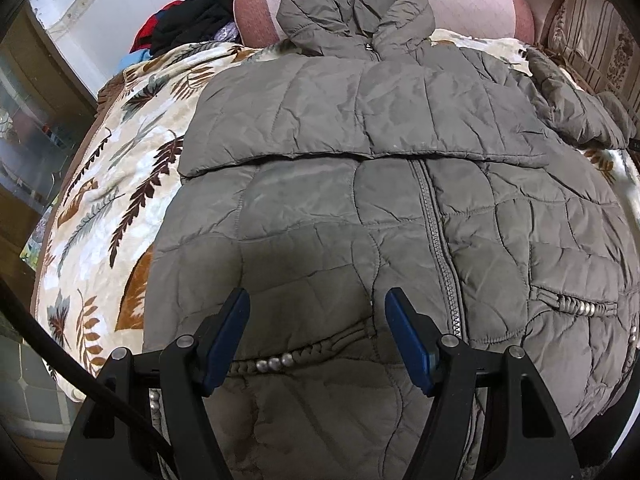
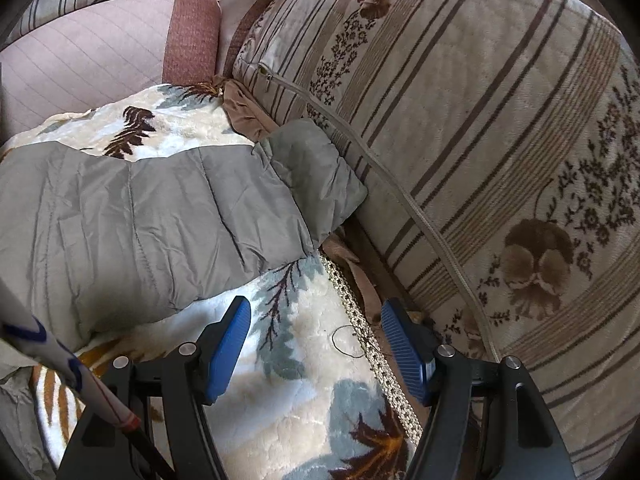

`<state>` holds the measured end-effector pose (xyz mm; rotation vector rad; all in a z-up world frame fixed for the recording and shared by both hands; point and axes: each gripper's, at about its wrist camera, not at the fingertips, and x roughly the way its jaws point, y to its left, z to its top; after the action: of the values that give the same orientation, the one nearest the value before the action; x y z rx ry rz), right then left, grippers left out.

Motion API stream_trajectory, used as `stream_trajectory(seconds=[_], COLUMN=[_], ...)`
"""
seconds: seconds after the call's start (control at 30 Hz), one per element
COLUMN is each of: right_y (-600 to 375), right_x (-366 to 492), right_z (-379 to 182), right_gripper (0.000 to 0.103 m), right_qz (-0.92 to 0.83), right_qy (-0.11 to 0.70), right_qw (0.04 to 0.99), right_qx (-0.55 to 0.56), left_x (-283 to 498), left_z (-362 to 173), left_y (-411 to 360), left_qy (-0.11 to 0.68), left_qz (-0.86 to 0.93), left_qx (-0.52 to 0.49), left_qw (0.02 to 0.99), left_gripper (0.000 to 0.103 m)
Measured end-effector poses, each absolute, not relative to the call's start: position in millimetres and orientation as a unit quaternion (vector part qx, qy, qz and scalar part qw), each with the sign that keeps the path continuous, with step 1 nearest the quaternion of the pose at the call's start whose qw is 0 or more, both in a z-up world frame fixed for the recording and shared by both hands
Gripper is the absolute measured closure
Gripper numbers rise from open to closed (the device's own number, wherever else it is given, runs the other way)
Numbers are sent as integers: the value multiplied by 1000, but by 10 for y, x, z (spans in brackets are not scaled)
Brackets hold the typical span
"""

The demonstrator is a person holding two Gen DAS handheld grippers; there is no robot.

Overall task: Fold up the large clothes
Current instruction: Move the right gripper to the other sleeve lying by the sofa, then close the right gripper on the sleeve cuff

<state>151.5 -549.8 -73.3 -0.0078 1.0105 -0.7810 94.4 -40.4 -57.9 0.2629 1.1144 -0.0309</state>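
Centrally, a grey-olive quilted hooded jacket [image 1: 360, 208] lies front side up on a leaf-patterned blanket [image 1: 120, 184], its hood [image 1: 352, 4] reaching onto a pink cushion [image 1: 472, 4] at the far side. One sleeve [image 1: 328, 120] is folded across the chest, its cuff end toward the blanket's left part; the zipper [image 1: 440, 248] runs down the lower front, and beaded pocket trims [image 1: 276, 362] sit on either side of it. The other sleeve [image 2: 168, 208] extends outward (seen in the right wrist view), flat on the blanket [image 2: 312, 360], with its cuff [image 2: 320, 168] against a striped floral cushion [image 2: 480, 140]. The left gripper [image 1: 318, 300] hangs over the jacket's lower front, just left of the zipper, jaws spread with nothing between the blue pads [image 1: 224, 344]; whether the tips touch the fabric cannot be told. The right gripper [image 2: 316, 312] is over bare blanket near its braided edge [image 2: 360, 320], just beside the extended sleeve, jaws likewise spread and empty. A heap of dark and red clothes [image 1: 188, 24] lies beyond the blanket's far left corner.
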Motion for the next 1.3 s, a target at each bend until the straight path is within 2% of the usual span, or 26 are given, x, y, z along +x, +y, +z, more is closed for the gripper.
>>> stream_trajectory(seconds=[0.5, 0.6, 0.7, 0.73, 0.77, 0.83, 0.9, 1.03, 1.3], right_y=[-5588, -5726, -6035, -6149, -6281, -6392, -6470, -6617, -6719], right_x=[1694, 1675, 1578, 1545, 1518, 1525, 1570, 1720, 1927], right_z=[-918, -898, -929, -965, -1024, -1103, -1177, -1255, -1180], right_gripper=[31, 31, 30, 33, 40, 45, 49, 50, 50], right_qz=[-363, -316, -238, -221, -204, -189, -183, -179, -220], right_qy=[486, 475, 447, 436, 422, 415, 412, 399, 396], right_qw=[795, 818, 830, 825, 818, 810, 806, 797, 793], right_qx=[-2, 75, 233, 283, 334, 370, 384, 416, 407], left_x=[1087, 1120, 1153, 1163, 1171, 1182, 1197, 1234, 1274], left_z=[-751, -778, -781, -785, -790, -810, -829, -857, -864], left_y=[-438, -427, -403, -395, -387, -378, -377, -363, -336], left_qy=[546, 550, 550, 550, 551, 553, 555, 557, 557], left_qz=[-12, -11, -5, -3, -2, 0, 0, 3, 4], left_qx=[124, 121, 119, 118, 117, 116, 117, 117, 116], left_qw=[828, 827, 827, 827, 826, 825, 824, 822, 823], left_gripper=[34, 34, 34, 34, 34, 34, 34, 34, 33])
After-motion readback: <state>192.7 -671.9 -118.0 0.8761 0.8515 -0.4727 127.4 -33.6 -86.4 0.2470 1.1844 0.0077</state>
